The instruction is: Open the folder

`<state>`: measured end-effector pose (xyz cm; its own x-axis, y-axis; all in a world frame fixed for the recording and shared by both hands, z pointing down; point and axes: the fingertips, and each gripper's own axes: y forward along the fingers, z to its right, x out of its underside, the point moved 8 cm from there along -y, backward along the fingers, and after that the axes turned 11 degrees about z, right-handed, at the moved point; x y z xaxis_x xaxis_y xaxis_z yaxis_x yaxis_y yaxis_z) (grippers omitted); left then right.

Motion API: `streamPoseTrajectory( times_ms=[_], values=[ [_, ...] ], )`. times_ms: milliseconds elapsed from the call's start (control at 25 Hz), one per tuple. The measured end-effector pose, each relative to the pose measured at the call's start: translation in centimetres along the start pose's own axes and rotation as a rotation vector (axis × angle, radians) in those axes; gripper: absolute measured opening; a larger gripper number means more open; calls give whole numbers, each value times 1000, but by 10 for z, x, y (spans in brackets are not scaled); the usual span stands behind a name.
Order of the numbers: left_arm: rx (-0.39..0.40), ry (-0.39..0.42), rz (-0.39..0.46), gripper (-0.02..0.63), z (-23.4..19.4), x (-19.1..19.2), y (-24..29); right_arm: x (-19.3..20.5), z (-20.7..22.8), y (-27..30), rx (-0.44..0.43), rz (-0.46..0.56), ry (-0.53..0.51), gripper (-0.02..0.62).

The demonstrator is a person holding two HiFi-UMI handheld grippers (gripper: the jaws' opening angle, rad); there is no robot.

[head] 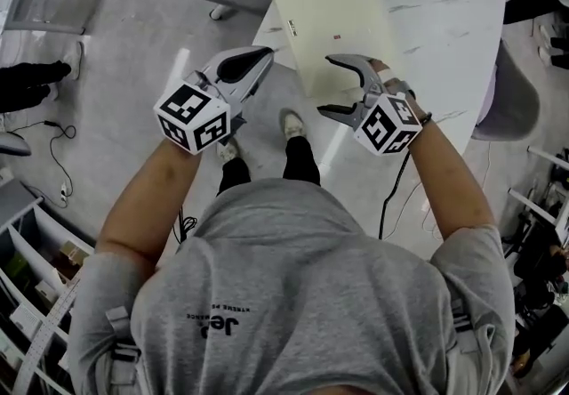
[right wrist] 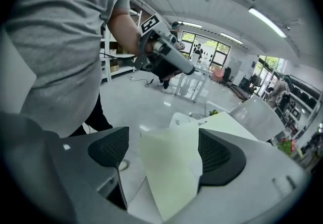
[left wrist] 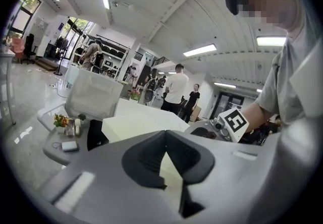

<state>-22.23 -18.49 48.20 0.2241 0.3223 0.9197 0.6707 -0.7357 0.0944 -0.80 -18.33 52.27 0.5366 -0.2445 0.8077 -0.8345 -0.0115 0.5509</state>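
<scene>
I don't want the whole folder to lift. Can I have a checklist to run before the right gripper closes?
1. Right gripper jaws apart: ok.
2. Folder corner between those jaws: ok.
3. Only the top cover between them: cannot tell.
4. Left gripper holding the folder down: not ok; it is shut, empty, beside the folder's left edge.
5. Folder resting on the table: ok, though its near corner overhangs the edge.

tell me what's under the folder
The folder lies on the white table, its near corner between the open jaws of the right gripper. Anything beneath it is hidden by the folder itself.
</scene>
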Motion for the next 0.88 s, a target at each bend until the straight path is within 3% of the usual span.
streamPoseTrajectory(
  times_ms=[440,480,560,880],
  values=[
    [0,-7,-27,57,2,12,-2,29,-18,33,-57,-166,-238,399],
    [2,-6,-30,57,2,12,-3,29,-17,33,-53,-164,-238,383],
    [7,-4,-33,57,3,11,-3,27,-14,32,-50,-154,-227,283],
    [16,-1,-36,57,4,11,-2,23,-12,27,-147,-138,-157,178]
  ],
)
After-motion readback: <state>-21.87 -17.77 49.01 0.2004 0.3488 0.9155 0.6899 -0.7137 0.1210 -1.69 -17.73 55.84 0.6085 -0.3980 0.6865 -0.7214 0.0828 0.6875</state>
